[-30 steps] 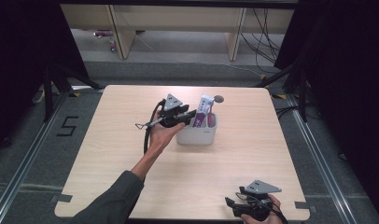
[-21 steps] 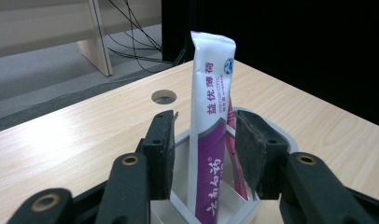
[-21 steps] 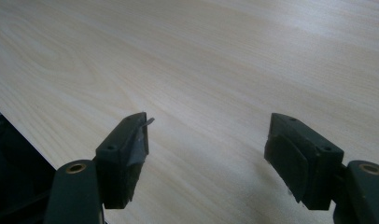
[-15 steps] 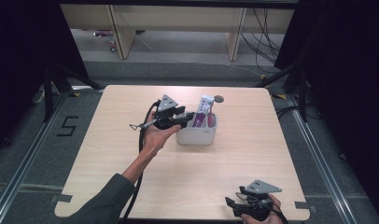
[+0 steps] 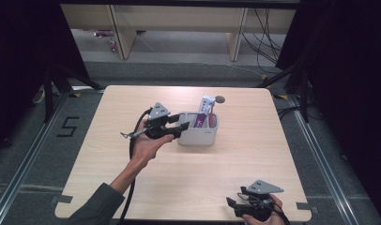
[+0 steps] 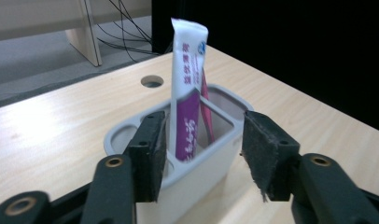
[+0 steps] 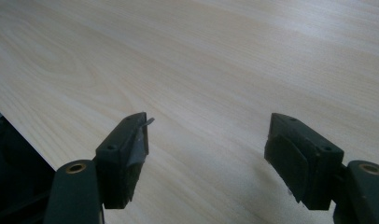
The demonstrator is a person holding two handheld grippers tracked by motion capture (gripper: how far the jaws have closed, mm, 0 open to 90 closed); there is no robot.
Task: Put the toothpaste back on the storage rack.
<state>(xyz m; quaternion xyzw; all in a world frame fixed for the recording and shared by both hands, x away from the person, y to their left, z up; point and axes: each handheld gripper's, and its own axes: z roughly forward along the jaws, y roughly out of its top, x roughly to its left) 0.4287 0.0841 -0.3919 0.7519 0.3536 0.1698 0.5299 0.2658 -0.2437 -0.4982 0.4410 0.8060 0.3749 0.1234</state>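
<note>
A grey holder (image 5: 198,136) stands at mid-table with a white and purple tube (image 5: 205,109) upright in it. My left gripper (image 5: 183,120) is held level just left of the holder. Its jaws have just been opening and stand apart, touching nothing. In the left gripper view, the tube (image 6: 187,93) stands in the holder (image 6: 225,96) beyond my left gripper (image 6: 204,158), with a pink item (image 6: 206,116) behind it. My right gripper (image 5: 234,197) rests at the table's near right edge. It is open over bare wood, as my right gripper (image 7: 206,149) shows in its own view.
A round hole (image 5: 220,99) is cut in the wooden table (image 5: 254,154) behind the holder. Dark curtains flank the table on both sides. Shelving legs and cables stand on the floor beyond the far edge.
My left gripper has drawn back to the left, away from the holder, and its jaws have parted wider. The tube stays standing in the holder. The right gripper has not moved.
</note>
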